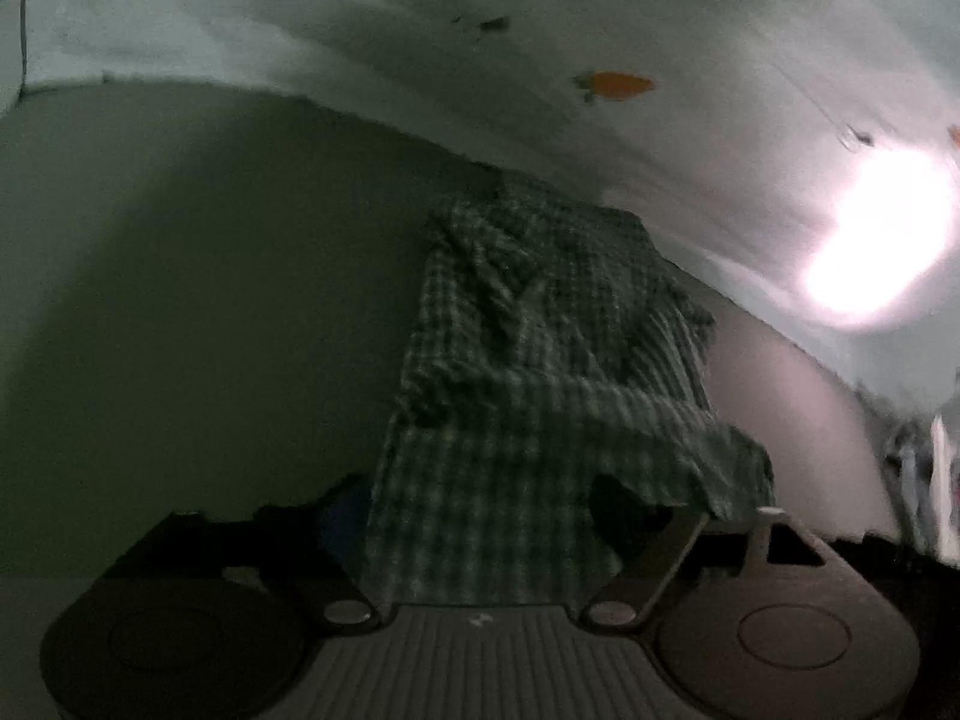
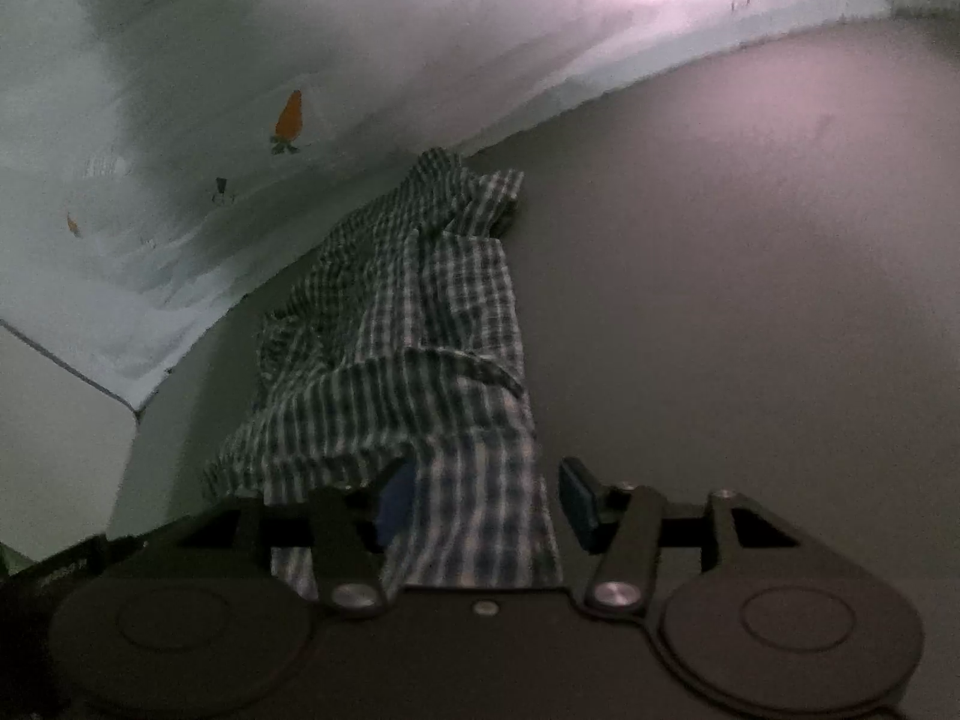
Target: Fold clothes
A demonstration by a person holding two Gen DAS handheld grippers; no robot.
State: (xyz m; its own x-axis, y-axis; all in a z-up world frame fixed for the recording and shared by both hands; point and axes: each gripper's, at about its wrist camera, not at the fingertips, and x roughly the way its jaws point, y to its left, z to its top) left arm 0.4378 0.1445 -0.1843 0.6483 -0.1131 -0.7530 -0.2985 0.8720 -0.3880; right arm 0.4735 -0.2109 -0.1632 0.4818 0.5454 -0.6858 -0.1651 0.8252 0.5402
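Along the far edge of the grey table (image 2: 750,252), right where it meets the pale wall (image 2: 198,60) with its little carrot prints (image 2: 289,114), lies the checked shirt (image 2: 414,324), rumpled and partly doubled over itself. Its near end runs down between the fingers of both tools. The right gripper (image 2: 486,504) has its jaws apart, blue pads (image 2: 577,501) standing clear on either side of the cloth. The left gripper (image 1: 486,516) stands wide too, a fold of the shirt (image 1: 540,360) draped across its right finger. To the right of the shirt in the right wrist view the tabletop is bare and roomy; in the left wrist view the open tabletop (image 1: 180,300) lies to its left.
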